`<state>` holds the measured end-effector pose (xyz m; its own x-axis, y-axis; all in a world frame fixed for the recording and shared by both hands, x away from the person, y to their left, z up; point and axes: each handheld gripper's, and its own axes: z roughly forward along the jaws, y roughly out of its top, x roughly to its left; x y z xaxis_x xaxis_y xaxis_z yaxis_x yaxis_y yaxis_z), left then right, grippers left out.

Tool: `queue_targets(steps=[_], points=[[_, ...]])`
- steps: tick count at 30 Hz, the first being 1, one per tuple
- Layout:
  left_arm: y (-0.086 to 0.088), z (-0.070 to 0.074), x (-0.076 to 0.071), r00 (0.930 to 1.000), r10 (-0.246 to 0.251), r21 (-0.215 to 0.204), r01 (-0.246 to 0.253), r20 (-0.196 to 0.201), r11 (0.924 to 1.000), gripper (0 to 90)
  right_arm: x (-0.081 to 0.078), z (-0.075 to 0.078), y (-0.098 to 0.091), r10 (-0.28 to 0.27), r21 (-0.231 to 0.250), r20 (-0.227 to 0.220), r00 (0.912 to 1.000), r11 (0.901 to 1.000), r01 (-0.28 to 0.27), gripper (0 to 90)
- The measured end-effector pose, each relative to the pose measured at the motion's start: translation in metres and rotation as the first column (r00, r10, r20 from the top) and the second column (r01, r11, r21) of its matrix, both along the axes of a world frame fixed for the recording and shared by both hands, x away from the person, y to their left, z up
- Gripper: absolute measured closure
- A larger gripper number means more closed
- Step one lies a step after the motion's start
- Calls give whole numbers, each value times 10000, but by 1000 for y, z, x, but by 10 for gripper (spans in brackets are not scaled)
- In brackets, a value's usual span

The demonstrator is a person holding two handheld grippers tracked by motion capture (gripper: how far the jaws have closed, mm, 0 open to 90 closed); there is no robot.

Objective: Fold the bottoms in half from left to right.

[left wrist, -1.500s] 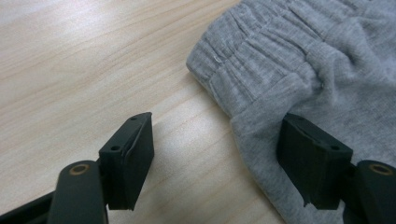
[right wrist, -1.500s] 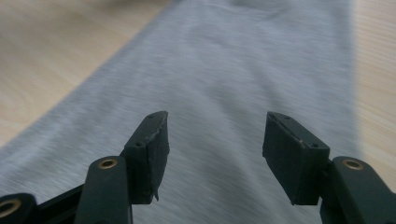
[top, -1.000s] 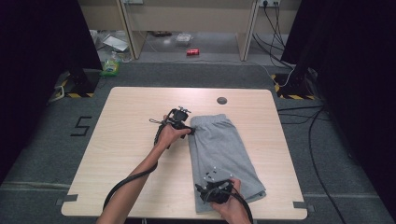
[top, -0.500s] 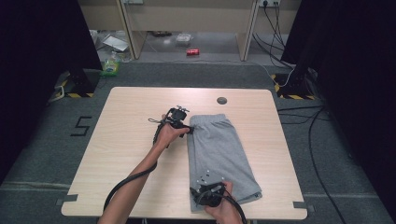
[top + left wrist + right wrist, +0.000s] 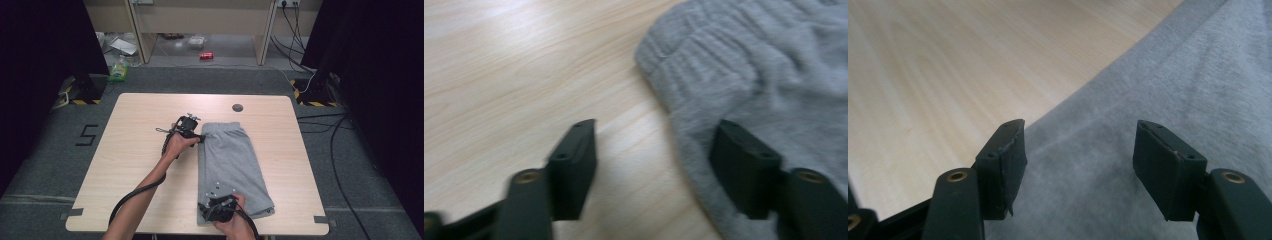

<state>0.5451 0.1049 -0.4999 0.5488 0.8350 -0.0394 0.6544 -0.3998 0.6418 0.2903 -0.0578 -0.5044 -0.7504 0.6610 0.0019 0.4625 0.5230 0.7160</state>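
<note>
Grey shorts [image 5: 230, 165] lie folded flat on the wooden table [image 5: 140, 165], waistband at the far end. My left gripper [image 5: 200, 137] sits at the waistband's left corner. Its jaws have just been closing and still stand apart, with the ribbed edge of the shorts [image 5: 764, 65] between them: one jaw over bare table [image 5: 499, 60], the other over the cloth, so the left gripper [image 5: 654, 145] is open. My right gripper [image 5: 206, 209] is at the near left hem corner. Its jaws have just been opening, and the right gripper [image 5: 1080, 145] hangs open over the hem of the shorts [image 5: 1148, 85].
A small dark round grommet [image 5: 237, 107] is set in the table near its far edge. Bare wood [image 5: 948, 60] stretches left of the shorts. On the floor beyond lie cables [image 5: 320, 125], a green bottle [image 5: 118, 70] and a red can [image 5: 206, 55].
My right gripper has slid a little to the left along the near hem of the shorts. The left hand has stayed at the waistband corner.
</note>
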Motion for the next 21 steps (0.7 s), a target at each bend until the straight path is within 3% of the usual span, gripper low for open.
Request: queue_targets(steps=[1,6,7,9,11,13,18,21], points=[[-1,0,0,10000,-70,-3,70,-8,10000,564,-8,1,1,200,-80,-46,9998,9998,-200,390],[-4,1,-1,9996,-266,-55,266,-26,9996,652,-19,0,9,570,-273,-124,9983,9980,-573,422],[-4,1,-1,9995,-304,-20,304,23,9995,680,-21,-1,13,953,-465,52,9954,9944,-949,443],[-5,1,-1,9996,-275,14,275,108,9996,712,-21,-7,16,1045,-205,-106,9945,9943,-1047,461],[-5,1,-1,9994,-258,166,255,217,9995,729,-19,-7,18,990,-138,-158,9950,9950,-993,470],[-4,2,0,9988,-302,577,279,383,9979,743,-17,-8,23,943,-18,-16,9955,9955,-943,478],[6,2,2,9992,-189,668,165,362,9976,746,-14,-10,39,1089,123,53,9940,9940,-1090,489],[17,3,3,9996,-145,712,126,259,9974,738,-10,-11,58,1277,224,19,9918,9916,-1278,488]])
